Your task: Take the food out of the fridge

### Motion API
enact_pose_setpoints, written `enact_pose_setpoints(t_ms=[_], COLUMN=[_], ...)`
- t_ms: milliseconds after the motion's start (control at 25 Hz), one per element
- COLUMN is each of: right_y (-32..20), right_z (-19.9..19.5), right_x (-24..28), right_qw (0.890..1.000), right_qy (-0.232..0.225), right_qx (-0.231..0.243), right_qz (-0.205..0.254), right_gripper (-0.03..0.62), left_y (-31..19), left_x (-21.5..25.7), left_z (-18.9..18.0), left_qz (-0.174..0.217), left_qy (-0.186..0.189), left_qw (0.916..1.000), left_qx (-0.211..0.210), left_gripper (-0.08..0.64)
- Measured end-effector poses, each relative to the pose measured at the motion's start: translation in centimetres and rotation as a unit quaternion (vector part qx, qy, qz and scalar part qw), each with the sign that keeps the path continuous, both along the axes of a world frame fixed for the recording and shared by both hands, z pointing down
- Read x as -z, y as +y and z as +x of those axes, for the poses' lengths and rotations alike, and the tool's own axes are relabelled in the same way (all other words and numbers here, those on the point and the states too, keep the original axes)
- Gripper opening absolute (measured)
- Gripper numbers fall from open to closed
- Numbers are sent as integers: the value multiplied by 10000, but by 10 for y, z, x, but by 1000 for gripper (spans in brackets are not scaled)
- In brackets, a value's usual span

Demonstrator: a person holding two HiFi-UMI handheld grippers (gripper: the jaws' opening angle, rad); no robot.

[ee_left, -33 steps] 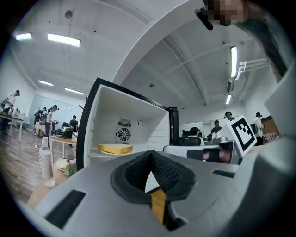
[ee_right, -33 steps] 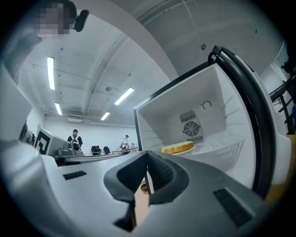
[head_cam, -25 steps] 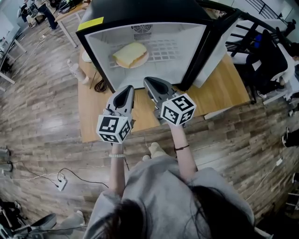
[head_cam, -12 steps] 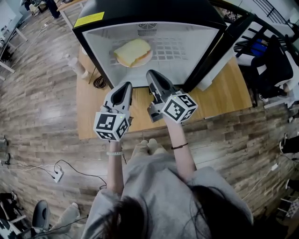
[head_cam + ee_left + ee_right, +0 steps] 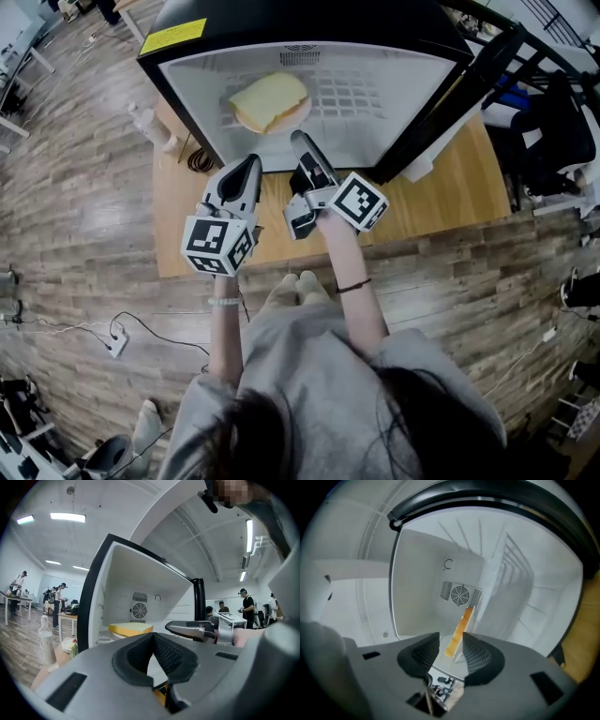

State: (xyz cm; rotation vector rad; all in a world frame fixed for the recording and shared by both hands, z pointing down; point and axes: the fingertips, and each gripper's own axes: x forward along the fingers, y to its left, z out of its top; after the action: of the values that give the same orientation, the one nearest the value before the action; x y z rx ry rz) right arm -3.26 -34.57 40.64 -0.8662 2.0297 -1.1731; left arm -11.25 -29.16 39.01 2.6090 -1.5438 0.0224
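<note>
A slab of yellow bread point(image 5: 270, 98) lies on a white plate point(image 5: 298, 118) on the wire shelf of the open black fridge point(image 5: 281, 28). Both grippers are held side by side just in front of the fridge opening. My left gripper point(image 5: 250, 167) is shut with nothing in it; its pads point(image 5: 140, 651) meet at the tips, and the bread point(image 5: 131, 628) shows beyond them. My right gripper point(image 5: 302, 153) is rolled onto its side. Its jaws have just been opening and now stand apart point(image 5: 451, 645) with nothing between them. The bread point(image 5: 458, 631) lies deeper inside the fridge.
The fridge stands on a wooden table point(image 5: 450, 187), its door point(image 5: 459, 94) swung open to the right. A plastic bottle point(image 5: 150, 127) stands at the table's left end. Chairs and dark gear crowd the right. People stand at tables in the room's background.
The right gripper has rolled onto its side and its jaws have opened. Both grippers have moved a little closer to the fridge opening.
</note>
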Motion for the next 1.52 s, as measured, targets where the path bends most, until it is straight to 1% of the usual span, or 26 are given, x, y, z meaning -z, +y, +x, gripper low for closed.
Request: enact_pose_setpoints(t_ms=[80, 160, 240, 280, 520, 640, 840, 1000, 1160, 1520], right_y=[-6, -11, -15, -17, -28, -32, -35, -35, -35, -34], right_z=[-3, -5, -6, -7, -19, -23, -23, -24, -25, -27], right_x=[-10, -18, -22, -23, -25, -24, -24, -23, -26, -29], right_qw=[9987, 9948, 9908, 9899, 9863, 9850, 9823, 9804, 9763, 9730], right_qy=[-356, -784, -1079, -1135, -1256, -1328, -1442, -1518, -1674, -1768], right_qx=[6, 2, -1, 3, 96, 160, 233, 296, 350, 389], right_qz=[-351, -654, -811, -854, -1061, -1094, -1171, -1223, -1329, -1432], right_gripper=[155, 156, 156, 156, 156, 155, 134, 111, 62, 57], left_y=[-3, -6, -9, -9, -17, -22, -25, -27, -27, -29], left_x=[-1, -3, -4, -4, -2, -2, -4, -4, -5, -10], left_z=[-1, -3, -4, -5, -12, -14, -11, -9, -12, -16], left_qz=[-24, -52, -59, -58, -23, -19, -38, -69, -84, -129], left_qy=[-29, -49, -63, -72, -91, -98, -117, -58, -62, -40], left_qw=[10000, 10000, 10000, 10000, 9999, 9999, 9999, 9999, 9999, 9999], left_qx=[3, 5, 21, 37, 92, 96, 98, 82, 97, 97], left_gripper=[8, 8, 8, 8, 8, 8, 8, 8, 8, 8])
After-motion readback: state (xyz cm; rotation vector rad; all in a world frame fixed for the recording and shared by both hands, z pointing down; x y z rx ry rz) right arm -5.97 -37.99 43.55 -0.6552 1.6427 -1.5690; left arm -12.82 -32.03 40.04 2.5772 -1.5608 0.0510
